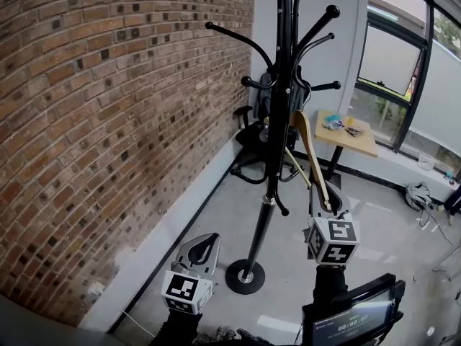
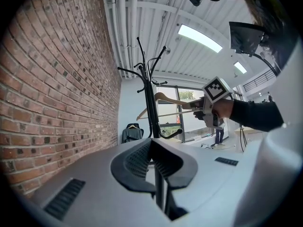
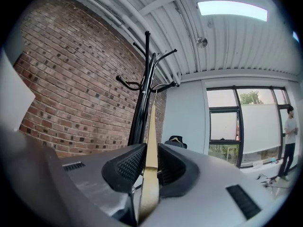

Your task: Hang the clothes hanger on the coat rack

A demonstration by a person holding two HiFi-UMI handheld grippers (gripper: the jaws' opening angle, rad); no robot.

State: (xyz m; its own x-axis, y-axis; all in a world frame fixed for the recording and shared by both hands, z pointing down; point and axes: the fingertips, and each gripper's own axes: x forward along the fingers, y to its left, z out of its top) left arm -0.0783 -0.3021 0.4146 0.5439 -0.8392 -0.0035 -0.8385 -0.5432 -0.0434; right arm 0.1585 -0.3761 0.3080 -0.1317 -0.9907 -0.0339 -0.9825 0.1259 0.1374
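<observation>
A black coat rack (image 1: 277, 143) stands on a round base (image 1: 245, 276) beside the brick wall. My right gripper (image 1: 324, 202) is shut on the lower arm of a light wooden hanger (image 1: 308, 146), which slants up to the rack's pole. I cannot tell whether the hanger's hook rests on a peg. In the right gripper view the hanger (image 3: 151, 141) runs between the jaws of my right gripper (image 3: 150, 150) toward the coat rack (image 3: 144, 89). My left gripper (image 1: 205, 245) hangs low left of the base, shut and empty. In its own view the left gripper (image 2: 150, 145) faces the coat rack (image 2: 150, 103) and the hanger (image 2: 165, 98).
A brick wall (image 1: 108, 121) runs along the left. Behind the rack are a dark office chair (image 1: 252, 146) and a small wooden table (image 1: 349, 135) by the windows (image 1: 403, 71). A screen on a stand (image 1: 353, 319) sits at the bottom right. A person (image 3: 289, 141) stands far off.
</observation>
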